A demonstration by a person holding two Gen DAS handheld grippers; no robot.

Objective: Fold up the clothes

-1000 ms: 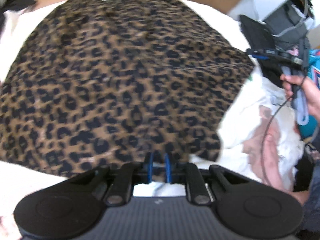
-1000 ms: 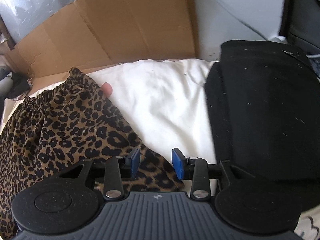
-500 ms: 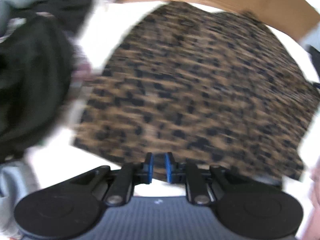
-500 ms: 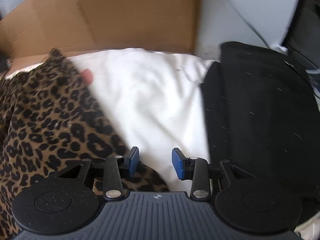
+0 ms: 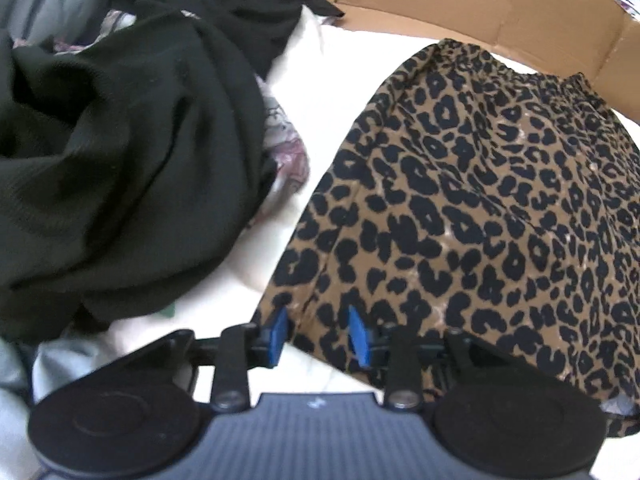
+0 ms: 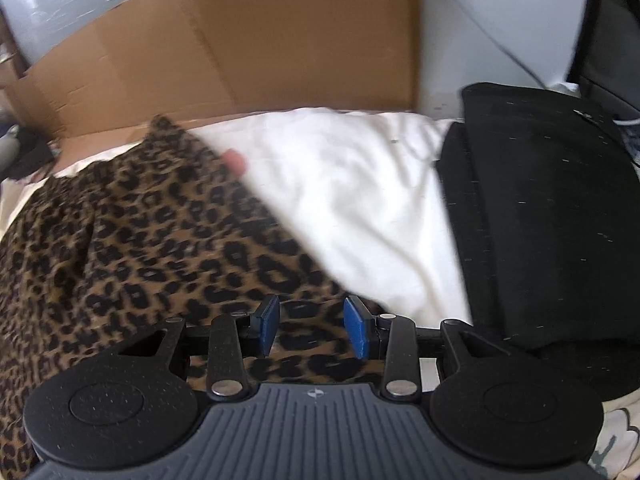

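White bedding (image 6: 360,200) lies before a cardboard sheet (image 6: 240,48) at 12 o'clock. We see the leopard-print garment (image 5: 480,200) spread flat — black clothes (image 5: 120,160) at 9 o'clock. Both the left gripper (image 5: 316,334) and right gripper (image 6: 312,328) hover with jaws apart over its hem — gripping nothing.

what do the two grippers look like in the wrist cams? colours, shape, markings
Both look identical. The left gripper and right gripper each have two blue finger pads on black linkage arms with silver pivot screws, two round black discs at either side, and a dark grey ribbed body with a small white mark at its centre. No cables, sleeves or hands show in these frames.
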